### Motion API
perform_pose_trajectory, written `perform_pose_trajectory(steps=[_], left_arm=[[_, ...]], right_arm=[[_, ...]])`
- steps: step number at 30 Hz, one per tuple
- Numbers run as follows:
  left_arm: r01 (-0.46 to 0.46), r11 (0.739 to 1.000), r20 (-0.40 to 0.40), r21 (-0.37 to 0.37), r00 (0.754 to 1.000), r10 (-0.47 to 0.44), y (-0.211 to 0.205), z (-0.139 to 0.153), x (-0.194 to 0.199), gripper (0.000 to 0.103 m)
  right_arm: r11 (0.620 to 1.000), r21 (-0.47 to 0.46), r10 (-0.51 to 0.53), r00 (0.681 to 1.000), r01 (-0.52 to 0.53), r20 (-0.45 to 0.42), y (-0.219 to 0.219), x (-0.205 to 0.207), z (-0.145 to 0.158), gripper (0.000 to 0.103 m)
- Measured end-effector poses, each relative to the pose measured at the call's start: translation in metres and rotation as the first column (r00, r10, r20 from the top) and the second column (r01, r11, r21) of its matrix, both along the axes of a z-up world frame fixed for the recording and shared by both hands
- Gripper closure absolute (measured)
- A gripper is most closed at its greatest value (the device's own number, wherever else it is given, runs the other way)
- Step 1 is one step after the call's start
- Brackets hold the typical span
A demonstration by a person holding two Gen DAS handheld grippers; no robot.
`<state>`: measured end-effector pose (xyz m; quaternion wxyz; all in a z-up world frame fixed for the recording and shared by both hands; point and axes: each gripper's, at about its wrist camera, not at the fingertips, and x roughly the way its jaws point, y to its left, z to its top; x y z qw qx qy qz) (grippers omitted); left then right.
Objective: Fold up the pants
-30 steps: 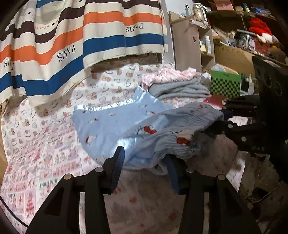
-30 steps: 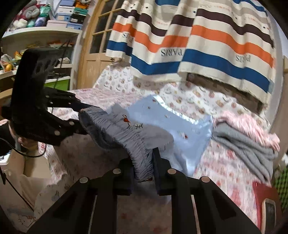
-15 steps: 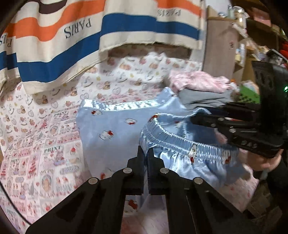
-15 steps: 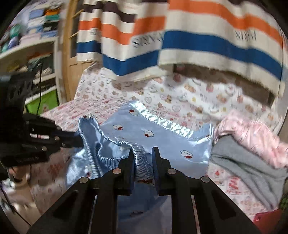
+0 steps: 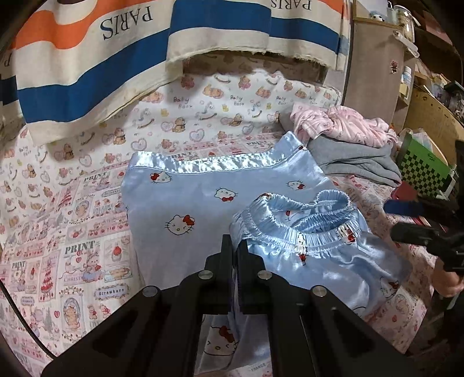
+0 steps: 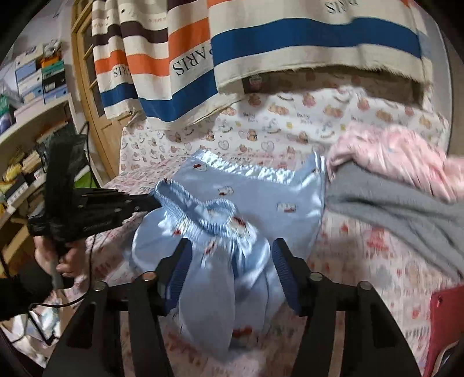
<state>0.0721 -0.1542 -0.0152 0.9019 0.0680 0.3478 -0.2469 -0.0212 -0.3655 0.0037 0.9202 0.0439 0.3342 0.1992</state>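
Glossy satin pants (image 5: 185,208), elastic waistband ruched; left gripper (image 5: 235,246) clamped on waistband, right gripper (image 6: 230,255) spread apart.

Readable text around the bedsheet (image 5: 203,95)

"PARIS" is showing on the striped cloth (image 5: 127,18) hanging above the bedsheet; the sheet itself is carrying "Baby Bear", "PRINT", "Strawbare" and "CHRISTMA…" in its printed panels.

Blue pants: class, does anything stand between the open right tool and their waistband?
Nothing visible does. The right tool straddles the blue pants just below the waistband, only satin between its fingers.
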Motion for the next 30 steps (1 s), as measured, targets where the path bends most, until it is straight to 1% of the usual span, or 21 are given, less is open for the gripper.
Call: perform_pose_trajectory(steps=[4, 5, 6, 7, 8, 10, 14, 16, 17, 18, 19, 22, 25, 26, 27, 29, 30], left_arm=[[0.014, 1.0, -0.005, -0.008, 1.0, -0.014, -0.001, 0.002, -0.002, 0.101], [0.018, 1.0, -0.002, -0.005, 1.0, -0.018, -0.002, 0.003, -0.003, 0.101], [0.022, 1.0, -0.002, -0.002, 1.0, -0.022, -0.003, 0.003, -0.004, 0.101], [0.022, 1.0, -0.001, 0.0, 1.0, -0.022, -0.003, 0.005, -0.005, 0.101], [0.023, 1.0, -0.002, 0.002, 1.0, -0.023, -0.003, 0.006, -0.005, 0.101], [0.024, 1.0, -0.001, -0.001, 1.0, -0.024, -0.001, 0.009, -0.005, 0.101], [0.017, 1.0, -0.006, -0.016, 1.0, -0.017, 0.003, 0.017, -0.001, 0.099], [0.017, 1.0, -0.014, -0.018, 1.0, -0.017, 0.004, 0.019, 0.003, 0.087], [0.015, 1.0, -0.017, -0.017, 1.0, -0.016, 0.005, 0.02, 0.005, 0.073], [0.01, 1.0, -0.017, -0.021, 1.0, -0.011, 0.006, 0.021, 0.007, 0.063], [0.003, 1.0, -0.016, -0.023, 1.0, -0.003, 0.008, 0.021, 0.008, 0.062], [0.002, 1.0, -0.038, -0.024, 0.999, -0.003, 0.015, 0.019, 0.009, 0.061], [0.011, 1.0, -0.062, -0.017, 0.998, -0.012, 0.023, 0.014, 0.003, 0.06], [0.008, 1.0, -0.062, -0.01, 0.998, -0.009, 0.026, 0.012, 0.0, 0.06], [0.008, 1.0, -0.062, -0.007, 0.998, -0.008, 0.03, 0.01, -0.004, 0.06], [0.016, 1.0, -0.065, -0.006, 0.998, -0.016, 0.039, 0.007, -0.013, 0.061], [0.021, 1.0, -0.064, -0.009, 0.998, -0.021, 0.043, 0.005, -0.018, 0.061]], right_arm=[[1.0, -0.009, 0.01, 0.998, -0.011, -0.061, 0.006, 0.009, -0.013, 0.06], [1.0, -0.001, 0.02, 0.996, -0.02, -0.091, 0.009, 0.015, -0.018, 0.063], [1.0, 0.01, 0.029, 0.993, -0.028, -0.113, 0.011, 0.019, -0.022, 0.076], [0.999, 0.019, 0.033, 0.99, -0.031, -0.134, 0.012, 0.024, -0.026, 0.101], [1.0, 0.019, 0.026, 0.991, -0.023, -0.131, 0.014, 0.026, -0.027, 0.102], [1.0, 0.012, -0.008, 0.999, 0.009, -0.04, 0.014, 0.024, -0.017, 0.103], [0.999, 0.038, -0.029, 0.997, 0.027, 0.066, 0.012, 0.03, 0.01, 0.103], [0.999, 0.01, -0.048, 0.992, 0.047, 0.118, 0.016, 0.035, 0.02, 0.103], [0.998, -0.004, -0.057, 0.99, 0.058, 0.126, 0.017, 0.039, 0.022, 0.103], [0.996, -0.031, -0.077, 0.989, 0.082, 0.127, 0.02, 0.047, 0.022, 0.103], [0.995, -0.043, -0.083, 0.989, 0.089, 0.12, 0.022, 0.052, 0.021, 0.103], [0.984, -0.109, -0.129, 0.988, 0.137, 0.08, 0.026, 0.072, 0.007, 0.103], [0.969, -0.176, -0.174, 0.985, 0.173, 0.008, 0.024, 0.088, -0.011, 0.102], [0.965, -0.181, -0.192, 0.981, 0.188, -0.005, 0.019, 0.087, -0.013, 0.102], [0.97, -0.153, -0.194, 0.981, 0.19, -0.011, 0.012, 0.081, -0.012, 0.101], [0.971, -0.116, -0.211, 0.977, 0.208, -0.014, -0.003, 0.069, -0.01, 0.084], [0.969, -0.107, -0.224, 0.974, 0.222, -0.012, -0.009, 0.062, -0.008, 0.066]])
